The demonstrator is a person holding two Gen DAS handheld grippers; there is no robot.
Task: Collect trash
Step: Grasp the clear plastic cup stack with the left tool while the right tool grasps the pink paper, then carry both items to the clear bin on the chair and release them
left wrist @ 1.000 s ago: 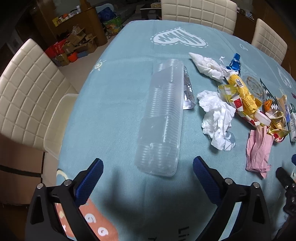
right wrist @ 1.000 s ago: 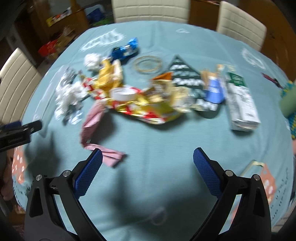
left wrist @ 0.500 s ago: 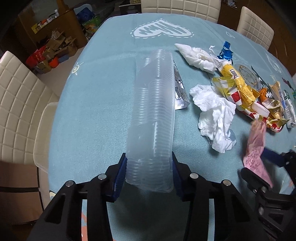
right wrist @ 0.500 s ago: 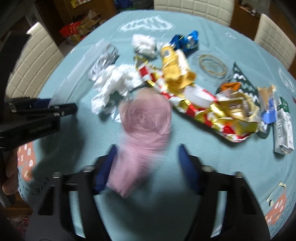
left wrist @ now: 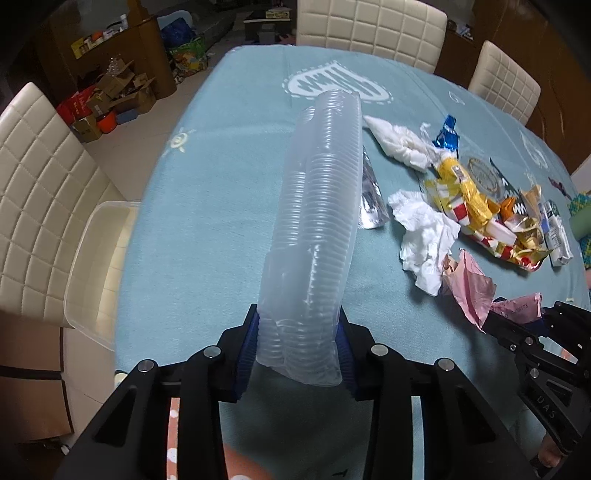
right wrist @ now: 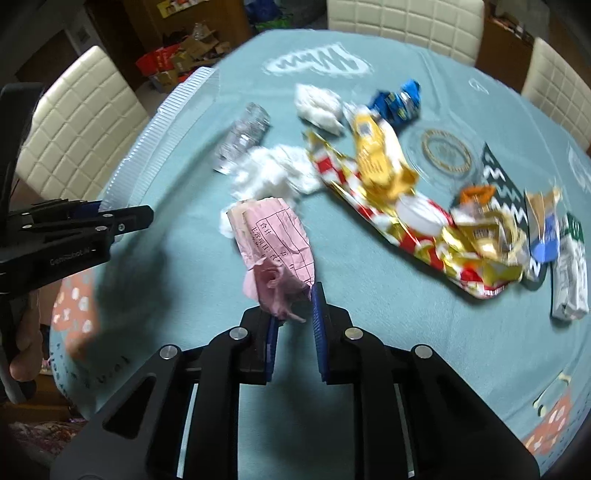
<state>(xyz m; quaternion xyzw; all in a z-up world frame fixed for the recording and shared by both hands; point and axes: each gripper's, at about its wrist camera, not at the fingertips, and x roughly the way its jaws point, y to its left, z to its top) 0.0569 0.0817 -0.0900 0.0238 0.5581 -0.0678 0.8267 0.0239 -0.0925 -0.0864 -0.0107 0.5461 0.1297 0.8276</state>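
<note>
My left gripper (left wrist: pixel 297 347) is shut on the near end of a long clear plastic cup sleeve (left wrist: pixel 317 221), lifted and tilted above the teal tablecloth. The sleeve also shows in the right wrist view (right wrist: pixel 162 122), with the left gripper (right wrist: pixel 122 221) at the left. My right gripper (right wrist: pixel 295 325) is shut on a crumpled pink paper (right wrist: pixel 277 251), held above the table; it also shows in the left wrist view (left wrist: pixel 476 291). White tissues (left wrist: pixel 424 236), a silver foil wrapper (left wrist: pixel 369 199) and yellow, red and gold wrappers (right wrist: pixel 388 177) lie on the table.
A clear plastic bin (left wrist: pixel 96 266) sits on the cream chair (left wrist: pixel 40 184) left of the table. More cream chairs (left wrist: pixel 369 26) stand at the far side. A blue wrapper (right wrist: pixel 399 99), a glass coaster (right wrist: pixel 447 151) and a green-white carton (right wrist: pixel 570 280) lie at the right.
My left gripper closed on the cup sleeve and raised its near end. My right gripper closed on the pink paper and lifted it toward the left.
</note>
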